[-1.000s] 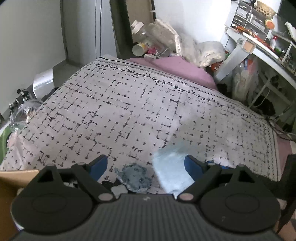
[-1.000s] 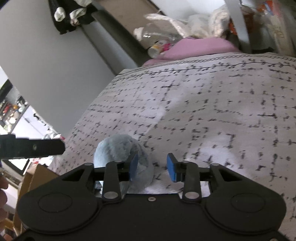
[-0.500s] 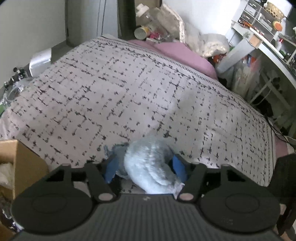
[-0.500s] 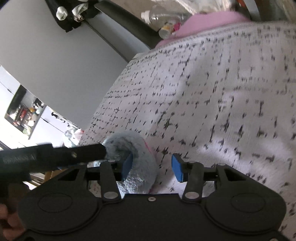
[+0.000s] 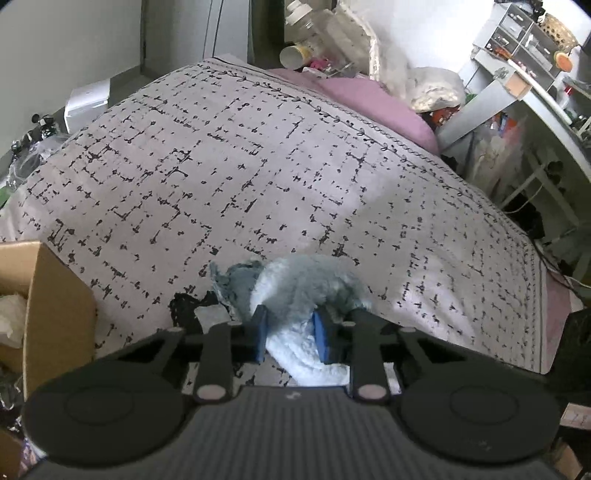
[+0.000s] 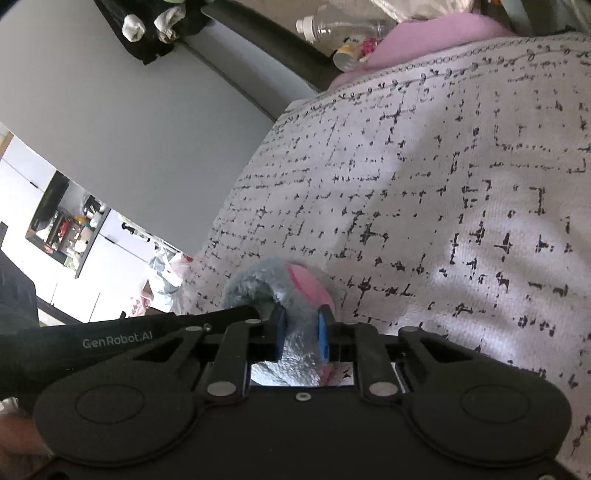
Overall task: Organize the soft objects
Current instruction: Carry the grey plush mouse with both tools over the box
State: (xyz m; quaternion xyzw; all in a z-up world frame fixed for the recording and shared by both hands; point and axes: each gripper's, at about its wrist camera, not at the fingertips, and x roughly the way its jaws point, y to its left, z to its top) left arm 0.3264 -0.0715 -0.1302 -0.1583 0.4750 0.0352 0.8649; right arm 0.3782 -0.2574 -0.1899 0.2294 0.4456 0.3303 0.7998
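A fluffy pale blue-grey plush toy [image 5: 306,288] lies at the near edge of the bed. My left gripper [image 5: 290,326] is closing on its white fluffy part, and both blue pads press into the fur. In the right wrist view the same plush toy [image 6: 266,284] shows a pink patch [image 6: 308,282]. My right gripper [image 6: 300,332] is closing too, its blue pads squeezing the grey fur between them. The left gripper's black body [image 6: 110,339] reaches in from the left of that view, touching the toy.
The bed carries a white blanket [image 5: 258,166] with black dashes and a pink pillow [image 5: 362,96] at its far end. An open cardboard box [image 5: 48,302] stands at the bed's near left. Bottles and bags [image 5: 332,33] crowd the headboard. A desk [image 5: 535,92] stands to the right.
Both grippers have closed from open onto the plush toy. The left gripper sank toward the toy, which now sits between its pads. The right view has rolled somewhat.
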